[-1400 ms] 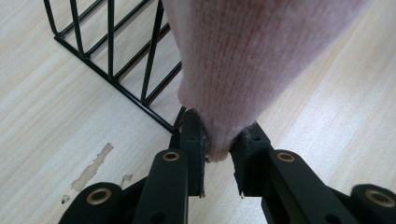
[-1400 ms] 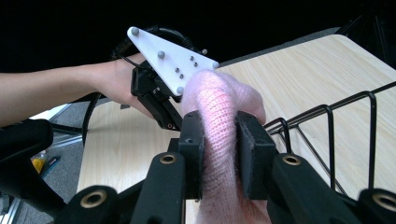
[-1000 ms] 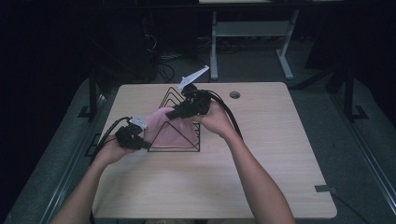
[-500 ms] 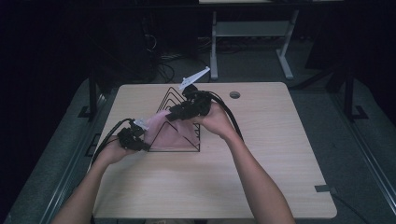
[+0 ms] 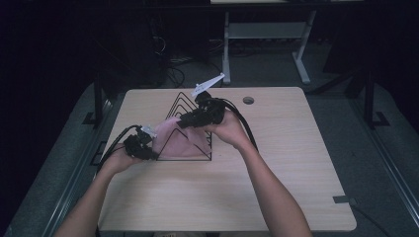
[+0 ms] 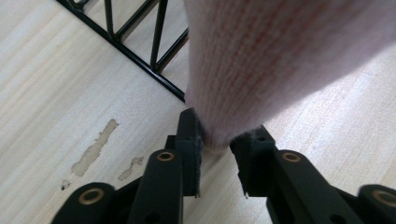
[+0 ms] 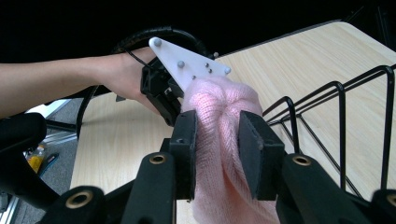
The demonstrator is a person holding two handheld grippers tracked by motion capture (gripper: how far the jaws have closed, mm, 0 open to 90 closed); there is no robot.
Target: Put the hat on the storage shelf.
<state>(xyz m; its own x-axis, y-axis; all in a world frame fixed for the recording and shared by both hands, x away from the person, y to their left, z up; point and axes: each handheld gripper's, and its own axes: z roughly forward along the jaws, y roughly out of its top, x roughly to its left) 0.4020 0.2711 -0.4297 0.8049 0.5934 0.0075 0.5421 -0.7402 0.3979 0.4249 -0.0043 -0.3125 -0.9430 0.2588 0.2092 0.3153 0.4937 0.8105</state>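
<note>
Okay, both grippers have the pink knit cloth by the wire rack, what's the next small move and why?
Probably lift both ends together and carry the pink knit cloth toward the black wire rack. The left gripper, whose jaws have just been opening, pinches one end low by the table, while the right gripper, jaws just closing, clamps a bunched fold higher up. The cloth spans between them beside the rack's peaks.

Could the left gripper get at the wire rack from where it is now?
Probably not yet: the left gripper has the pink knit cloth between its jaws. The wire rack sits close beside it, with nothing between.
</note>
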